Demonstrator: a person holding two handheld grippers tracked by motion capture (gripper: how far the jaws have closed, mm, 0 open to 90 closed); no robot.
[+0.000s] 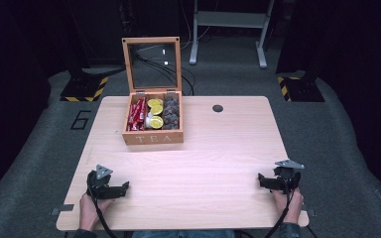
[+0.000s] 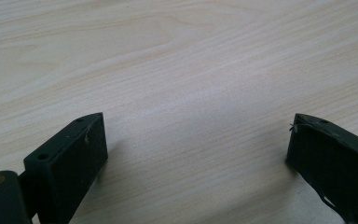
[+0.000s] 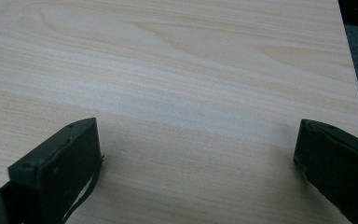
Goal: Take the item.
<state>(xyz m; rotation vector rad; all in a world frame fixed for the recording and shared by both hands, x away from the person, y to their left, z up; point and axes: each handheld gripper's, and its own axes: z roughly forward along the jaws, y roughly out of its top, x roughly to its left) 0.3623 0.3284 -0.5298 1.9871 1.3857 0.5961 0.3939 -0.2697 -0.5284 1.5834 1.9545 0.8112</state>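
A wooden box marked TEA [image 1: 153,138] stands open at the back middle of the table, its glass lid [image 1: 152,63] upright. Inside lie red packets [image 1: 137,114], yellow round pods [image 1: 155,113] and dark pods [image 1: 171,113]. My left gripper [image 1: 124,187] rests near the front left of the table, held by a hand. In the left gripper view its jaws [image 2: 196,140] stand wide apart over bare wood, so it is open. My right gripper [image 1: 261,180] rests near the front right, and in the right gripper view it [image 3: 198,144] is open too, with nothing between the jaws.
The light wooden table [image 1: 198,163] has a small dark round hole [image 1: 218,108] at the back right. Its right edge [image 3: 354,79] lies close to my right gripper. Grey carpet, black stands with yellow-striped bases [image 1: 84,89] and a metal frame [image 1: 228,29] lie beyond.
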